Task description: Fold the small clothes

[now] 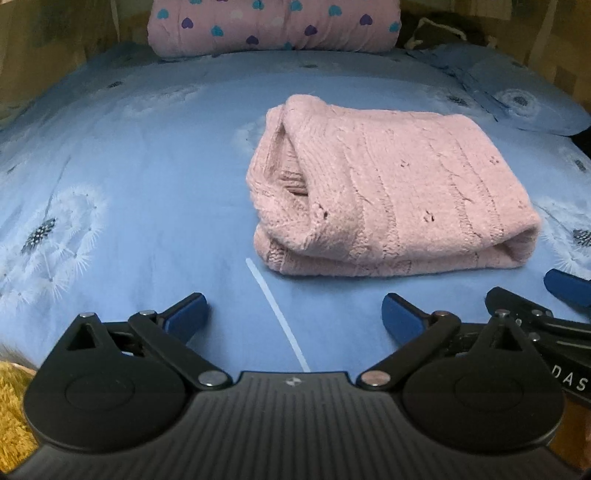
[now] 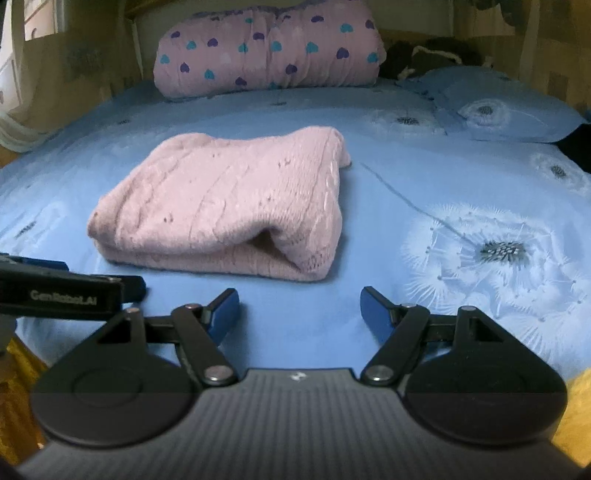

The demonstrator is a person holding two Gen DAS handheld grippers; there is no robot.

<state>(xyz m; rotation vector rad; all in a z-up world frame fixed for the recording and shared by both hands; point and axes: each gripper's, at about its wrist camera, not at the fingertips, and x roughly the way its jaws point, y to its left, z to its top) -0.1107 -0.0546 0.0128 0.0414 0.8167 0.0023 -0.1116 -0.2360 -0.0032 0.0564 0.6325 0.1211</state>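
A pink knitted sweater [image 1: 391, 192] lies folded into a thick rectangle on the blue bed sheet [image 1: 147, 221]. It also shows in the right wrist view [image 2: 229, 206], left of centre. My left gripper [image 1: 293, 314] is open and empty, low over the sheet, just in front of the sweater's near edge. My right gripper [image 2: 299, 306] is open and empty, in front of the sweater's right end. Each gripper shows at the edge of the other's view: the right one [image 1: 546, 306] and the left one [image 2: 66, 288].
A pink rolled quilt with heart print [image 1: 273, 26] lies at the head of the bed. A blue dandelion pillow [image 1: 517, 99] sits at the far right. A yellow fluffy rug [image 1: 11, 398] shows below the bed edge. Wooden walls surround the bed.
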